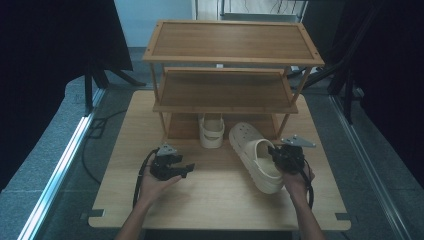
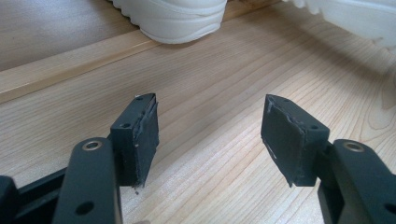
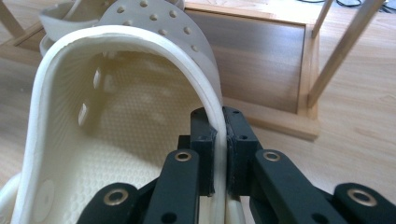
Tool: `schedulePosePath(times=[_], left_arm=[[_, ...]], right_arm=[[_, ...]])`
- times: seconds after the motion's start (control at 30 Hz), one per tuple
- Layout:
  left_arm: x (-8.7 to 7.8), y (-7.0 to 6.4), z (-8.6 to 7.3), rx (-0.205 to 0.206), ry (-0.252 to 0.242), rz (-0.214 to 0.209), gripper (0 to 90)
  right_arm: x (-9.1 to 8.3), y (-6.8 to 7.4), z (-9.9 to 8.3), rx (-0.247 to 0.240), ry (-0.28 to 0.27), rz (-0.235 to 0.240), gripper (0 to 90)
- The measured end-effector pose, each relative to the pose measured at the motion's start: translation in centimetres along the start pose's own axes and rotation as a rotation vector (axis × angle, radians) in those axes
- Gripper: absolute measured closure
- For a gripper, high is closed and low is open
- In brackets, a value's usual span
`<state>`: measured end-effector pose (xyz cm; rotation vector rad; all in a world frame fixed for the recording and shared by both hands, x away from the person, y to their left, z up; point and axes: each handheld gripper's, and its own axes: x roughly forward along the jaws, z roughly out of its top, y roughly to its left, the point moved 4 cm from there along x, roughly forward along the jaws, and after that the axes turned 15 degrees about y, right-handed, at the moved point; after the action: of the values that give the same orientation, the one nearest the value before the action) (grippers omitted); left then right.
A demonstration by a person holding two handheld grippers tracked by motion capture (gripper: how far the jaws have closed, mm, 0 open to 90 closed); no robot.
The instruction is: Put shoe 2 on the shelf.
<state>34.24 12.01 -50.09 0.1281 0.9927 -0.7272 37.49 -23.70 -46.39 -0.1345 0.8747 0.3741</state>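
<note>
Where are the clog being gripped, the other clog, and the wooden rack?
gripped clog [image 1: 252,150], high view, on its upper.
other clog [image 1: 211,131], high view, on its heel strap.
wooden rack [image 1: 232,39], high view, on its top shelf.

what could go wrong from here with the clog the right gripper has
1. The right gripper pinches only the thin side wall of the clog; the soft rim could bend and slip out when lifted.
2. The rack has a low shelf and slanted legs close ahead, so the clog may catch on them going in.
3. The other clog already sits on the bottom shelf and could get knocked.
</note>
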Motion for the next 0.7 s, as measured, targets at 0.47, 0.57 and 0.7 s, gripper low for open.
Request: schedulePosePath(times=[0.47,0.57,0.7], left_arm=[[-0.5,0.3,0.0,-0.004,-0.012,-0.003,37.2],[-0.6,0.5,0.0,-0.006,-0.016,-0.004,37.2],[-0.8,0.6,0.0,-0.007,-0.022,-0.005,37.2]], right_arm=[[3.5,0.5,3.2,0.052,-0.01,-0.081,82.8],[4.3,0.7,3.9,0.07,-0.026,-0.1,82.6],[5.5,1.1,4.6,0.098,-0.039,-0.13,81.6]])
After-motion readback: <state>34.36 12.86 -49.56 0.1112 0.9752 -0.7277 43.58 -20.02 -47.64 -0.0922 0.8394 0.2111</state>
